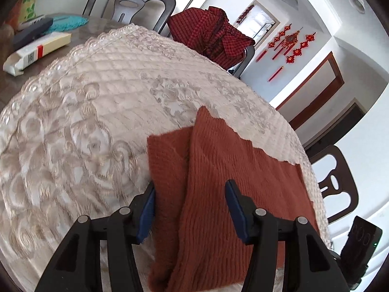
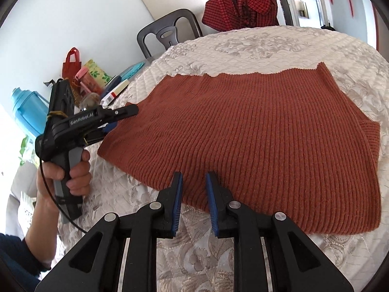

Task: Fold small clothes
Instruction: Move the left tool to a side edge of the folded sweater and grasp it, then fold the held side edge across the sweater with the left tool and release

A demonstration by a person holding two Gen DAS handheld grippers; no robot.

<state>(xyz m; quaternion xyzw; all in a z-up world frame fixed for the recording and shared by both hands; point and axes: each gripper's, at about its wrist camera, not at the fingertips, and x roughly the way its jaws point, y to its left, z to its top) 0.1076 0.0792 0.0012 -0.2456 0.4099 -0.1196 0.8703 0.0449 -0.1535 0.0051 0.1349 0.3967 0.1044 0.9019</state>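
- On a quilted floral tablecloth (image 2: 243, 46), a rust-orange ribbed sweater (image 2: 255, 131) lies spread flat, one side panel folded over along its left edge.
- At the sweater's left edge, the left gripper (image 1: 189, 209) hovers with jaws wide apart, blue pads (image 1: 148, 211) straddling the folded knit.
- From the right wrist view, the left gripper (image 2: 114, 121) is held by a hand (image 2: 73, 175), its tip at the garment's corner.
- At the near hem, the right gripper (image 2: 193, 204) stands with jaws parted by a narrow gap, gripping nothing.
- Beyond the table, a red checked garment (image 2: 240, 4) drapes over a chair (image 2: 170, 31).
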